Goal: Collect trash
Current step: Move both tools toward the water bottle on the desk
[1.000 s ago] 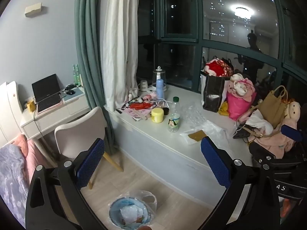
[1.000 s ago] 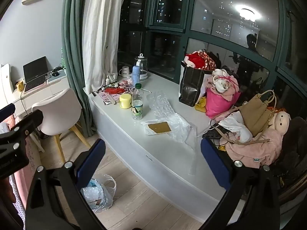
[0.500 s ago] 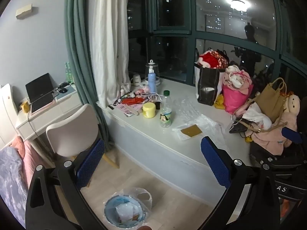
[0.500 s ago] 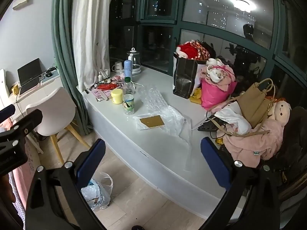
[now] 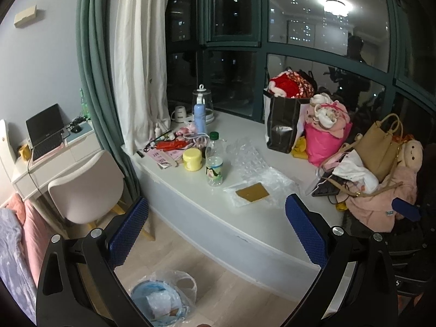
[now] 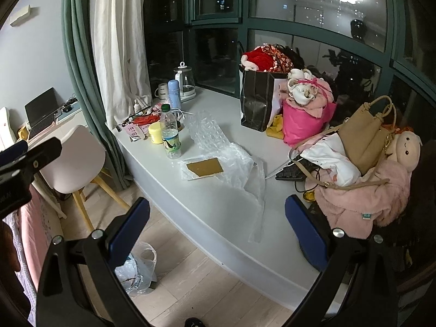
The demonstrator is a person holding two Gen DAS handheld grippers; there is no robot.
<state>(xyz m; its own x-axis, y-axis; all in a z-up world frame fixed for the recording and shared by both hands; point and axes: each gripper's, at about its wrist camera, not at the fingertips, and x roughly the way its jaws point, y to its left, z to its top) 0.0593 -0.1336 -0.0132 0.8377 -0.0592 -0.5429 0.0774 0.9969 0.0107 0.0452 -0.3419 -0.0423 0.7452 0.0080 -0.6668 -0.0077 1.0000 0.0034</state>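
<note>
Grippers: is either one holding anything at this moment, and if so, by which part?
Nothing is held. The left gripper and right gripper are both open and empty.

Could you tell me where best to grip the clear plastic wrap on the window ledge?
Probably the loose tail of the plastic wrap that hangs over the ledge front. Come from the floor side with the open right gripper; that flap is thin and free.

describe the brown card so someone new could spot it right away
Start at the white window ledge and find the green-capped bottle near its front edge. Just right of it lies crumpled clear plastic wrap; the brown card lies flat on that, the only flat brown rectangle among the see-through wrap.
</note>
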